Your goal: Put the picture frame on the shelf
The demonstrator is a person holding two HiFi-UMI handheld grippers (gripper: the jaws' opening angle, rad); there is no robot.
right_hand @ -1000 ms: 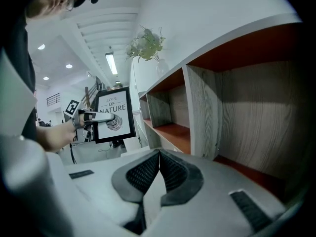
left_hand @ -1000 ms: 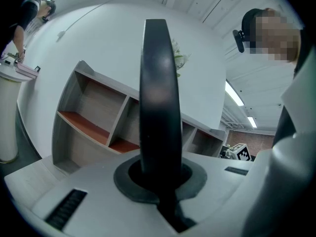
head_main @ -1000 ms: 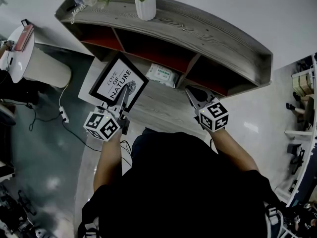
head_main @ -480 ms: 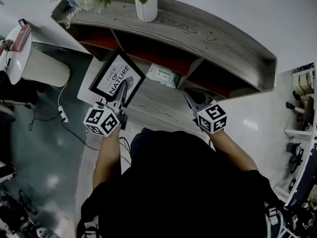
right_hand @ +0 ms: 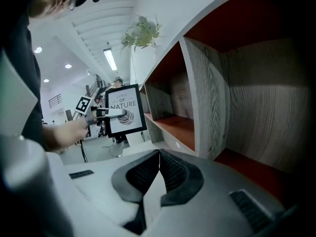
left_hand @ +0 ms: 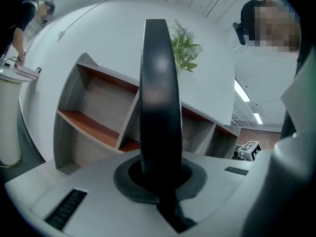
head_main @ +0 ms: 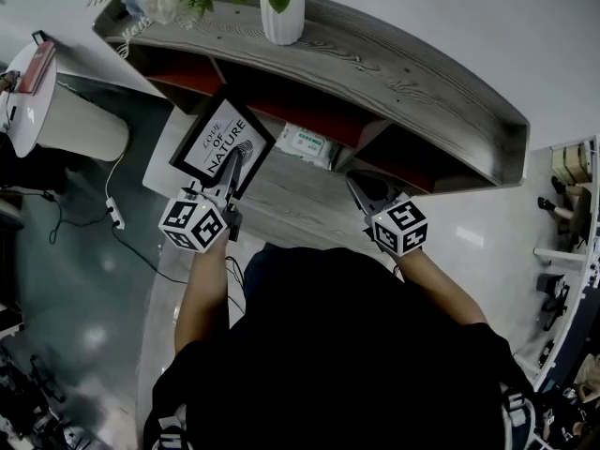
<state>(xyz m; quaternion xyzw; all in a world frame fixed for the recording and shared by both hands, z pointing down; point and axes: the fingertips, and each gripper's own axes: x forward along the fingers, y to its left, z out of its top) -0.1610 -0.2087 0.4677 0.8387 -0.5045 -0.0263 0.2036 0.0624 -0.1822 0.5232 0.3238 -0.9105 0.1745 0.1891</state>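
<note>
The left tool is clamped on the lower edge of the picture frame, holding it upright in the air just before the left end of the shelf. The right tool is closed and empty.

Straight ahead of you the shelf stands against a plain white wall. Its top is grey wood grain and its compartments are lined red-brown. On the shelf's top, toward its left end, sits a white vase of greenery. Left of the shelf you have a white round pedestal. Past it, a dark glossy floor has a power strip lying on it, with a cable trailing away. Right of the shelf runs a pale floor. Just in front of the shelf lies a low, pale wood-grain platform. Out in the room, away from the shelf, long ceiling lights glow overhead.
</note>
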